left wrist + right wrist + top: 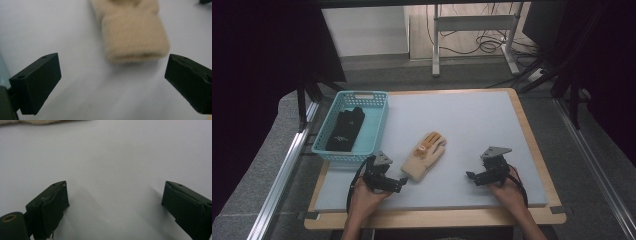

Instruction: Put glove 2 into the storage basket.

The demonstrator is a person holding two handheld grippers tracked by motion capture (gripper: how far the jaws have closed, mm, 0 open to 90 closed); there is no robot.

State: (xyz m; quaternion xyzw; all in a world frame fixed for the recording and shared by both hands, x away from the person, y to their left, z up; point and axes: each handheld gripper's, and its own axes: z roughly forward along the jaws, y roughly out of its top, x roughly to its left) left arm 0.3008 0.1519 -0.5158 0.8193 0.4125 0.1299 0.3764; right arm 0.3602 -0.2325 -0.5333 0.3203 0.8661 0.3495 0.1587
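Soft, light beige knitted glove (pixel 135 37) just ahead of the spread, empty left gripper (pixel 112 82); ribbed cuff likely offers the best grip; right gripper (pixel 115 205) likewise spread

- I see a teal basket (pixel 323 147) at the mat's far-left corner.
- A black glove (pixel 346 129) lies inside it.
- The grey mat (pixel 472 120) covers my wooden table (pixel 532 137).

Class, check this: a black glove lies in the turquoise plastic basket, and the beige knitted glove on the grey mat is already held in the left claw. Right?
Not quite. In the left gripper view the left claw stands open, short of the beige knitted glove; nothing is held.
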